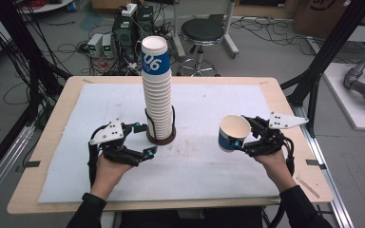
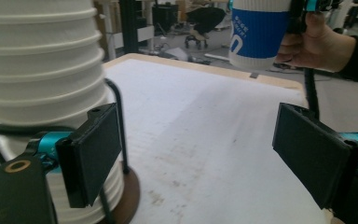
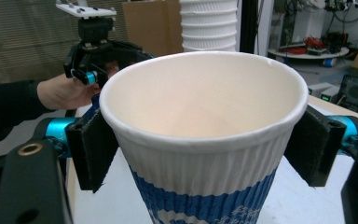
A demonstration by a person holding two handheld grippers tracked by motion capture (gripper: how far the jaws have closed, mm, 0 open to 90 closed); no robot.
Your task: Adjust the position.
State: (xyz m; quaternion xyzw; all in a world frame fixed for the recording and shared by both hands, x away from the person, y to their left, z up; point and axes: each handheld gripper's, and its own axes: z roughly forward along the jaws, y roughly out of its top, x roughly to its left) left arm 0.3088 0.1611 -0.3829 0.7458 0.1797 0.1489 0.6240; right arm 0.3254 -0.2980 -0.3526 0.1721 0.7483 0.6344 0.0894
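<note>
A tall stack of white ribbed paper cups [image 1: 157, 90] stands in a brown round holder [image 1: 162, 139] at the middle of the table; the top cup has a blue band. My left gripper [image 1: 146, 139] stands open just left of the stack's foot, with nothing between its pads [image 2: 91, 154]; the stack [image 2: 42, 70] rises beside its left jaw. To the right, my right gripper [image 1: 240, 132] is shut on a single blue-banded paper cup [image 1: 232, 133], held off the table and tilted with its mouth towards the camera. Both pads [image 3: 91, 149] press the cup [image 3: 200, 168] below its rim.
A white mat [image 1: 209, 171] covers the wooden table [image 1: 52, 137]. Behind the table are a black stool [image 1: 202, 31], computer boxes [image 1: 123, 28] and loose cables on the floor. Black frame posts [image 1: 328, 52] stand at the right.
</note>
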